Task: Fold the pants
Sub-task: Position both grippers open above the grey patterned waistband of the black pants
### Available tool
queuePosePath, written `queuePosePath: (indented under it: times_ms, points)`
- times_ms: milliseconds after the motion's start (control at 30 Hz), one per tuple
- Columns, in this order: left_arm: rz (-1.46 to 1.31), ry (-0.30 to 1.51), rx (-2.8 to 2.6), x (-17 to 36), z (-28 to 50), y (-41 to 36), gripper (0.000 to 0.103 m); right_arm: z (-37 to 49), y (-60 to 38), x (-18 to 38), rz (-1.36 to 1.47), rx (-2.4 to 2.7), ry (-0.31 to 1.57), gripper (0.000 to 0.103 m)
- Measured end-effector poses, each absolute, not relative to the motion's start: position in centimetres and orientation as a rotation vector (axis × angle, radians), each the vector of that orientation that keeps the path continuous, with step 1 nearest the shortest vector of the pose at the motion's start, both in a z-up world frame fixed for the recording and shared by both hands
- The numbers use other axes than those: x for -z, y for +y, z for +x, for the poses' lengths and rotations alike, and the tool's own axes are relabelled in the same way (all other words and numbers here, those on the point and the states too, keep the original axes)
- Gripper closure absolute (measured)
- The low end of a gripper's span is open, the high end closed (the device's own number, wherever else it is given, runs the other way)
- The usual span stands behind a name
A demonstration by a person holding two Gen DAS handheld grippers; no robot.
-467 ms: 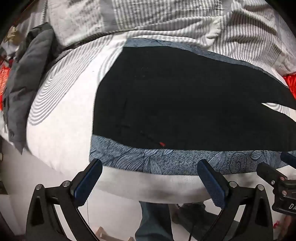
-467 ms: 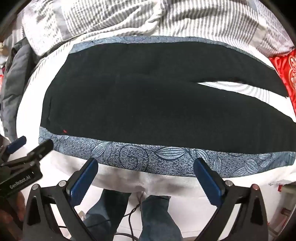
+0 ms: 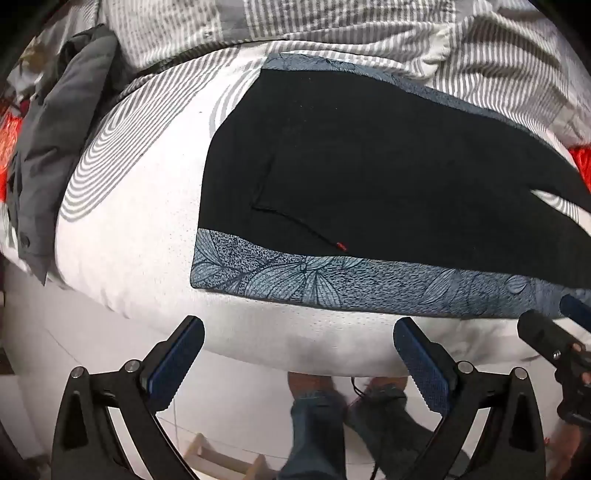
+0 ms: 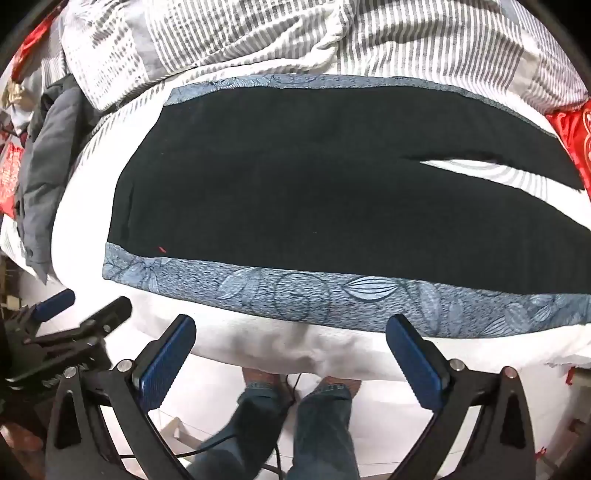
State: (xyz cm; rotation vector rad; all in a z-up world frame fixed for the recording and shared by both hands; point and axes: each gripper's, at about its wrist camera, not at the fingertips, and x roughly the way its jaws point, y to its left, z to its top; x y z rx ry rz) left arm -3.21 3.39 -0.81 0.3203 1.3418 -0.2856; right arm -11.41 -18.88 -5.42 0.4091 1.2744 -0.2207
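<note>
Black pants (image 3: 369, 177) with blue-grey leaf-patterned side stripes lie flat on the bed, waist to the left, legs running right; they fill the right wrist view (image 4: 314, 192) too. The two legs part at the right, showing sheet between them. My left gripper (image 3: 295, 358) is open and empty, just off the bed's near edge below the waist end. My right gripper (image 4: 291, 354) is open and empty, off the near edge below the near leg. Each gripper shows at the other view's side.
A striped grey-white duvet (image 3: 369, 33) is bunched along the far side of the bed. A dark grey garment (image 3: 55, 147) lies at the left edge. A red cushion (image 4: 572, 129) sits at the far right. The person's legs (image 4: 295, 424) stand below the mattress edge.
Both grippers have drawn back and up slightly from the bed; the pants lie as before. Jaws stay open.
</note>
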Motion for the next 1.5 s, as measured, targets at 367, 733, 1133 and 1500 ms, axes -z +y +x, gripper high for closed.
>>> queuePosePath:
  times_ms: [367, 733, 1133, 1500]
  points:
    - [0.348, 1.378, 0.339, 1.1, -1.4, 3.6, 0.000, -10.6, -17.9, 5.4, 0.460, 0.304, 1.304, 0.000]
    - [0.361, 1.389, 0.351, 1.7, -0.9, 3.7, 0.000, -10.4, -17.0, 5.7, 0.484, 0.352, 1.326, 0.000]
    - [0.357, 1.379, 0.366, 1.4, -1.0, 3.5, 0.000, -10.7, -17.3, 5.5, 0.503, 0.365, 1.328, 0.000]
    - [0.372, 1.379, 0.373, 1.5, -1.3, 2.8, 0.000, -11.5, -18.0, 5.6, 0.517, 0.378, 1.325, 0.000]
